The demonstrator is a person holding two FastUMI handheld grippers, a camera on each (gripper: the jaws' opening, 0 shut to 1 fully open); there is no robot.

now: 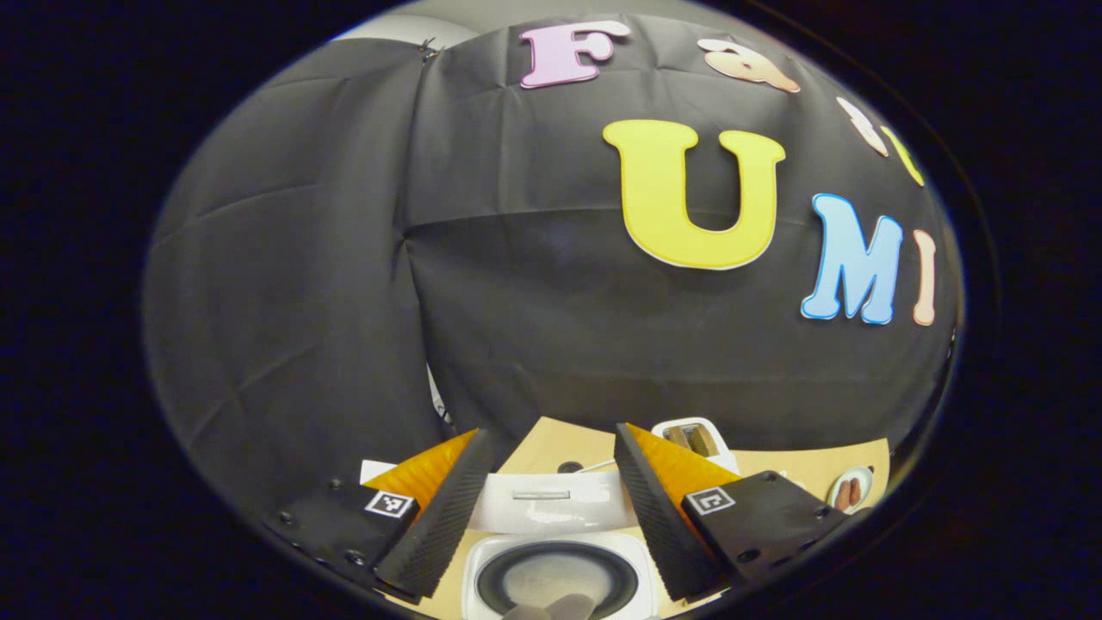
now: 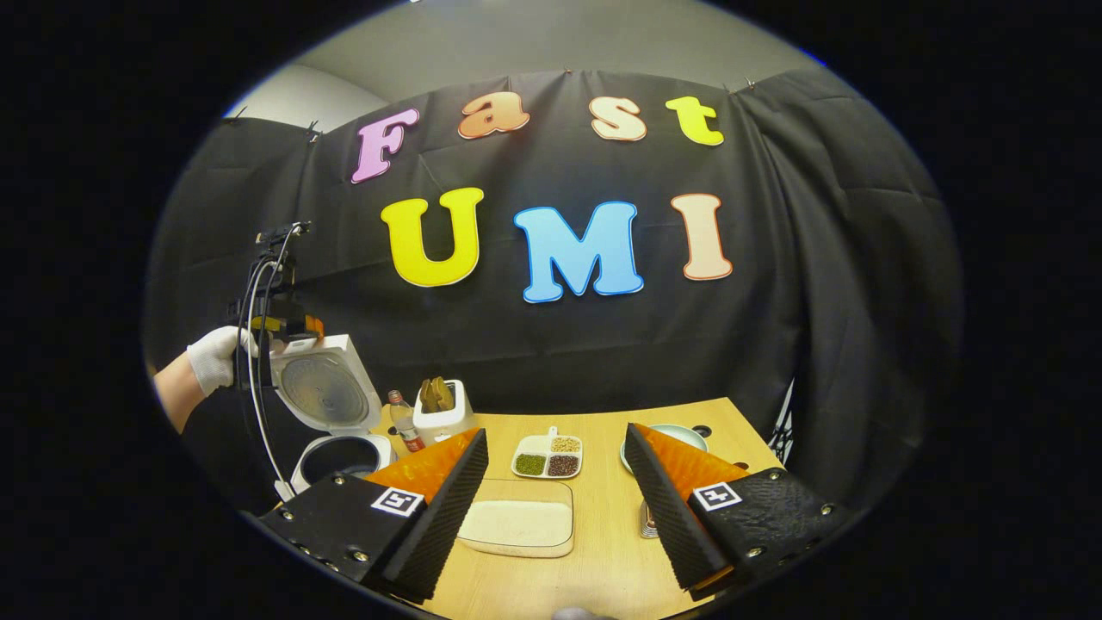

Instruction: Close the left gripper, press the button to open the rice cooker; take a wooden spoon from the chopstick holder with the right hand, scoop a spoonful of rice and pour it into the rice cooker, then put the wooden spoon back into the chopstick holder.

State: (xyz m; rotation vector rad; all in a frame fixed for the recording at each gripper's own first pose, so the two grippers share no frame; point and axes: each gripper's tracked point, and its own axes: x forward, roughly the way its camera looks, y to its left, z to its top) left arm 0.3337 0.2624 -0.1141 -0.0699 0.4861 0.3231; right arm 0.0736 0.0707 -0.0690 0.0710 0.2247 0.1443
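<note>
So the rice cooker [image 2: 331, 430] has its lid [image 2: 325, 389] flipped up, and in the right gripper view it sits off to the left of the right tool [image 2: 555, 508], at the far left end of the worktop [image 2: 603, 551]. The right tool's fingers are spread wide with nothing between them, hanging above the worktop. Straight ahead between its fingers lies a pale shallow tray of rice [image 2: 519, 523], and just past that a small divided dish [image 2: 547, 455] with green, dark and pale grains in separate sections. The white chopstick holder [image 2: 442, 418] with wooden handles poking out of it stands just right of the cooker, with a small bottle [image 2: 405, 422] squeezed in between the two. A round plate [image 2: 671, 435] peeks out behind the right finger. Up by the raised lid, a gloved hand [image 2: 217, 357] holds the left tool, cables trailing down from it; from that angle I can't tell how its jaws stand. In the left gripper view though, the left tool [image 1: 551, 508] is clearly spread wide and holding nothing, hovering right over the cooker: the open pot [image 1: 558, 579] is directly below between the fingers and the raised lid [image 1: 551, 504] is just ahead. Beyond the right finger there's the chopstick holder [image 1: 693, 437], and farther right a little plate [image 1: 851, 489] with something brownish on it.
</note>
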